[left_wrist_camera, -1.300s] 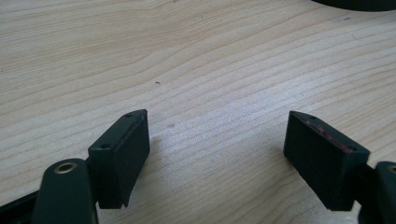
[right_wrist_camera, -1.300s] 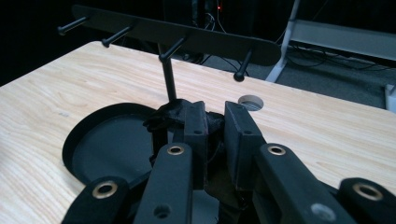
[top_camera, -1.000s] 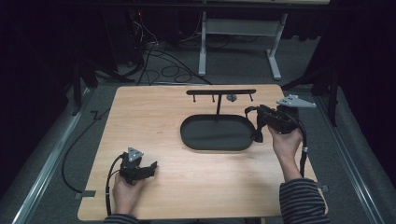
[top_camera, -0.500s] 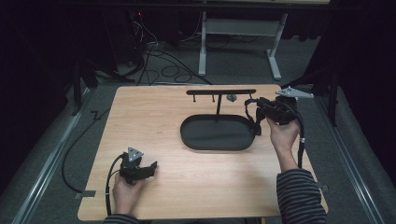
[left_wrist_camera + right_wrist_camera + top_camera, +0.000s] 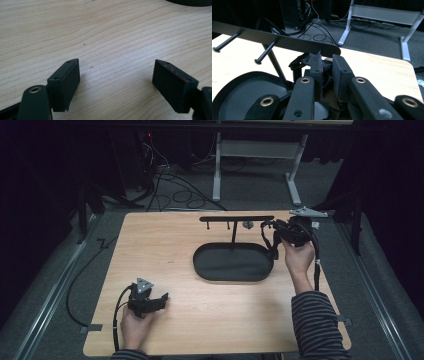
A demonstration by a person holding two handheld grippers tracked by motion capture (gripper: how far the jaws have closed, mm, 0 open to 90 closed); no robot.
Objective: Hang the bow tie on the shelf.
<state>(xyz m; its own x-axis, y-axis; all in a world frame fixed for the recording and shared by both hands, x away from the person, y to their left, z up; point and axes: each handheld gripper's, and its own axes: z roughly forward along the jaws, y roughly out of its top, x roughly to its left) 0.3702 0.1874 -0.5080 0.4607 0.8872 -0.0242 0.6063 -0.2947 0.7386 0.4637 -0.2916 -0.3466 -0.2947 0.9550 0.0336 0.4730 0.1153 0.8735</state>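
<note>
A black stand has an oval tray base [image 5: 232, 265] [image 5: 242, 95] and a horizontal bar [image 5: 235, 218] [image 5: 274, 37] with short pegs. My right gripper [image 5: 274, 226] [image 5: 327, 61] is at the bar's right end, just below it. Its jaws are shut on a black strap-like thing [image 5: 299, 62], and a loop of the strap [image 5: 267, 242] hangs over the tray's right end. A small grey object [image 5: 247, 224] hangs under the bar near that end. My left gripper [image 5: 162, 299] [image 5: 116, 72] rests on the wooden table [image 5: 165, 250] at the front left, open, with bare wood between its pads.
The table's right edge runs close behind the right hand. On the floor beyond the far edge are several cables [image 5: 170, 180] and a white desk frame [image 5: 255, 150]. A black cable [image 5: 82, 275] trails off the table's left side.
The right gripper has moved away from the person with the strap, up to the right end of the bar. The left gripper has stayed where it was.
</note>
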